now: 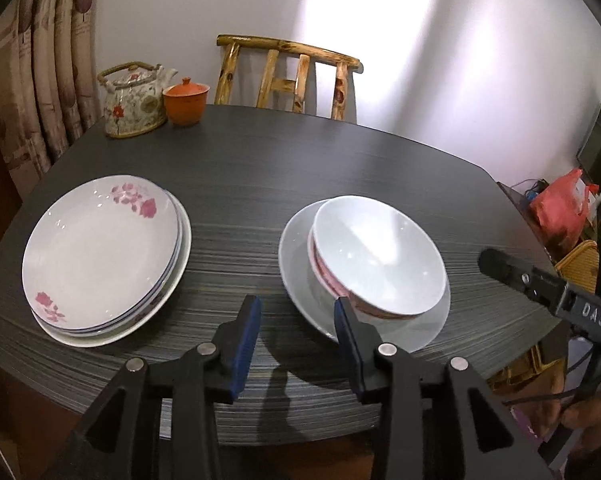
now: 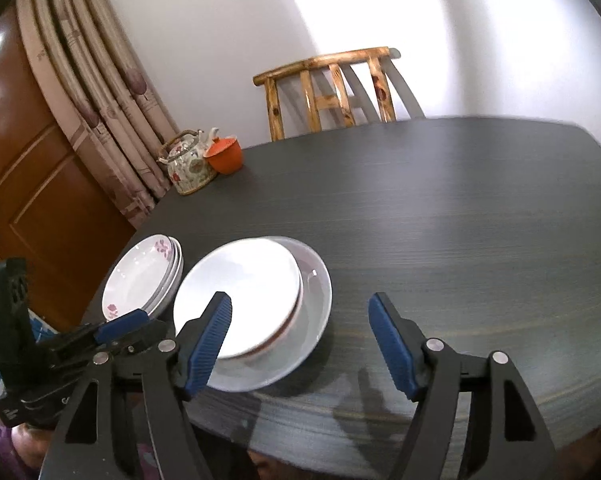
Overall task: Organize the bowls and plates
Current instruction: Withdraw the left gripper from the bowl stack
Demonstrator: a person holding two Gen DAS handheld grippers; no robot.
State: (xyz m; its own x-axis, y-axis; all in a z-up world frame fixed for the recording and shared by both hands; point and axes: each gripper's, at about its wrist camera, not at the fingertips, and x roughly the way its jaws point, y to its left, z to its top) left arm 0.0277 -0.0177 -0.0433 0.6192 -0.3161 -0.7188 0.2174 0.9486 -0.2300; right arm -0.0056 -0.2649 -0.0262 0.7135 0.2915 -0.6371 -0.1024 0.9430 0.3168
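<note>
We see nested bowls (image 1: 380, 256) on a grey plate (image 1: 296, 248), mid-table; flowered plate stack (image 1: 100, 252) well apart to its left. Left gripper (image 1: 296, 320) and right gripper (image 2: 300, 320) both gape, holding nothing, over the dark table (image 1: 260, 168).

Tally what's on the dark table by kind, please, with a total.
White ceramic plates: 4, a flower-printed stack of 3 and 1 plain plate under the bowls
White nested bowls: 2
Floral ceramic teapot: 1
Orange lidded cup: 1
Total: 8
</note>
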